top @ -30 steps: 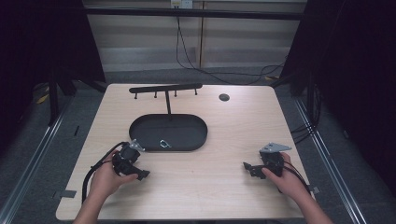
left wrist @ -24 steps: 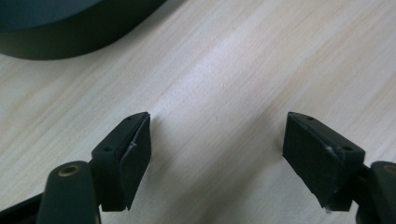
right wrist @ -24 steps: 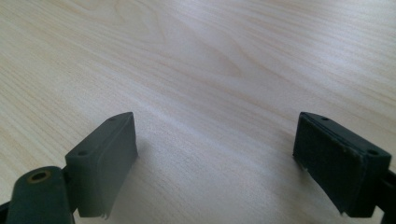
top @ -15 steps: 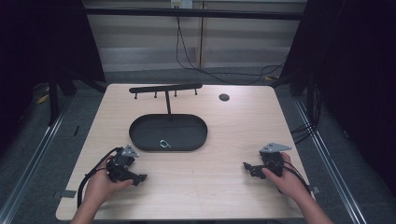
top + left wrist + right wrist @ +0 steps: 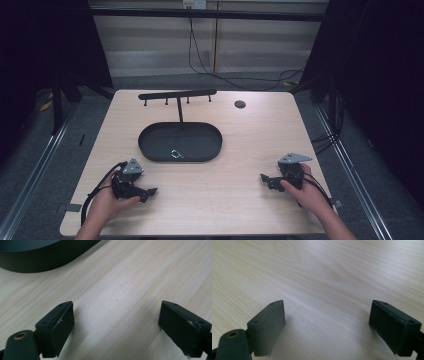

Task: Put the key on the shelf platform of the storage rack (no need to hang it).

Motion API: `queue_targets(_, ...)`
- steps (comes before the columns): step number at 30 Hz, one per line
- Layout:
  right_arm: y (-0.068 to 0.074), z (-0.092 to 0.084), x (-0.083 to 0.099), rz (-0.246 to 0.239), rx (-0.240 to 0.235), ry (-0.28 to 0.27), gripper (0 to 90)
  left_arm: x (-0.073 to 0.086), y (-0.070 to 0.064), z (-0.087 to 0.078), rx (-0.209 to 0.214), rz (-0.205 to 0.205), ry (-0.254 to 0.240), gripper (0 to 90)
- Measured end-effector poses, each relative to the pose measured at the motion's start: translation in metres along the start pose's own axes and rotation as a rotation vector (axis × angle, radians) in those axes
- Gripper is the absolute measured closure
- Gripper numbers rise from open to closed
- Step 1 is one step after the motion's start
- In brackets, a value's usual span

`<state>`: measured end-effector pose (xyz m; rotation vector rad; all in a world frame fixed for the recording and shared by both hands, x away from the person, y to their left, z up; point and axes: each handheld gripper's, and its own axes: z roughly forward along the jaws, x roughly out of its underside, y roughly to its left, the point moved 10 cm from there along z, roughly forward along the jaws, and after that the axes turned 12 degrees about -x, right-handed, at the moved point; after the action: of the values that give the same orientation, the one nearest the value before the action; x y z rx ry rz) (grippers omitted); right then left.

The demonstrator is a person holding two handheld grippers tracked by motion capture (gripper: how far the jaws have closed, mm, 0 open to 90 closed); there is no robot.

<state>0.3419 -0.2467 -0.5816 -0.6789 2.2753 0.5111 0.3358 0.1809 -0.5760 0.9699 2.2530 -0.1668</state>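
Two hand-held grippers are rested low on a pale wooden surface (image 5: pixel 230 150), each with its jaws spread and nothing held.

The left gripper (image 5: pixel 148 191) is seen near the front left, just below a black oval tray (image 5: pixel 150 145) in which a small metal clip (image 5: pixel 176 154) lies. The right gripper (image 5: pixel 265 178) is held at the front right, well apart from the tray. A black T-shaped rack (image 5: pixel 177 94) is stood behind the tray.

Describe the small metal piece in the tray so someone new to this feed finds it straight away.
Start at the black oval tray in the middle of the wooden table, in front of the T-shaped rack. The small silvery ring-like piece lies on the tray floor near its front rim, the lone bright thing inside.
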Motion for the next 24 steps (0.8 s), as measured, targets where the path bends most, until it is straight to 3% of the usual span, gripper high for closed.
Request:
queue_targets(3,0.0,0.0,0.0,0.0,0.0,0.0,12.9,0.0004,-0.0002,0.0002,-0.004,-0.011,-0.028,12.3)
queue_targets(12,0.0,0.0,0.0,0.0,0.0,0.0,12.9,0.0018,-0.0014,0.0,-0.009,-0.02,-0.046,10.5)
queue_targets(17,0.0,0.0,0.0,0.0,0.0,0.0,12.9,0.0022,-0.001,0.0011,-0.018,-0.027,-0.101,8.7)
queue_targets(24,0.0,0.0,0.0,0.0,0.0,0.0,12.9,0.0027,-0.0007,0.0009,-0.017,-0.023,-0.103,8.7)
